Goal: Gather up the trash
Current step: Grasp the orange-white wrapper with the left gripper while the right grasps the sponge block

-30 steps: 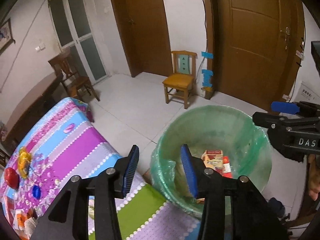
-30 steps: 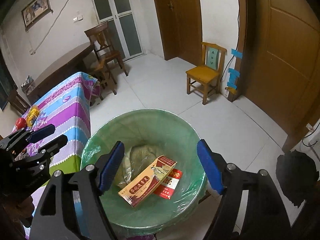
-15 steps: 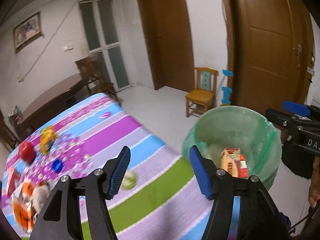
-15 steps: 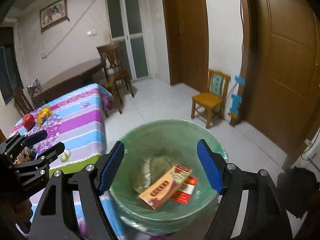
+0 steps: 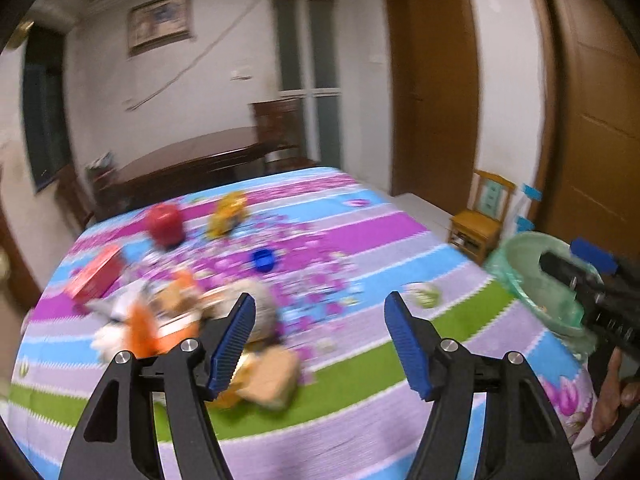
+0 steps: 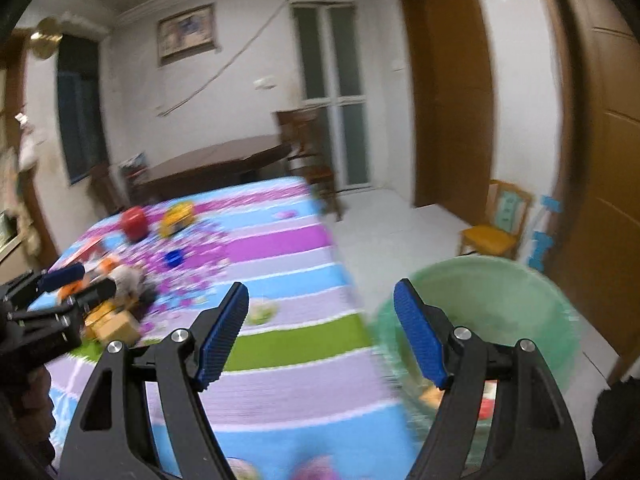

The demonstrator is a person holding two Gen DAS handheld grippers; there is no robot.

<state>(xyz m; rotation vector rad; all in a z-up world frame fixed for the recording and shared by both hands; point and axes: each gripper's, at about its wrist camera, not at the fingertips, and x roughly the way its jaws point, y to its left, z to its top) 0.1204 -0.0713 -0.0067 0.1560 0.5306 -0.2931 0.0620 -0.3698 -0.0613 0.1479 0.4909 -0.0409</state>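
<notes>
left tool [image 5: 320,344] opening, right tool [image 6: 320,334] spread, both empty above striped table [image 5: 360,240].

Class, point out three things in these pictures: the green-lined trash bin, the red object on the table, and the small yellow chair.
green-lined trash bin [image 6: 500,280], right wrist view, far rim.
red object [image 5: 165,225], left wrist view, blurred middle.
small yellow chair [image 5: 478,227], left wrist view, seat.

Both views swung away from the green-lined bin [image 6: 520,312] toward the striped desk [image 5: 360,240], left hand-held gripper [image 5: 320,344] now above the trash pile [image 5: 180,312], jaws opening with nothing between, bin now at the right edge
</notes>
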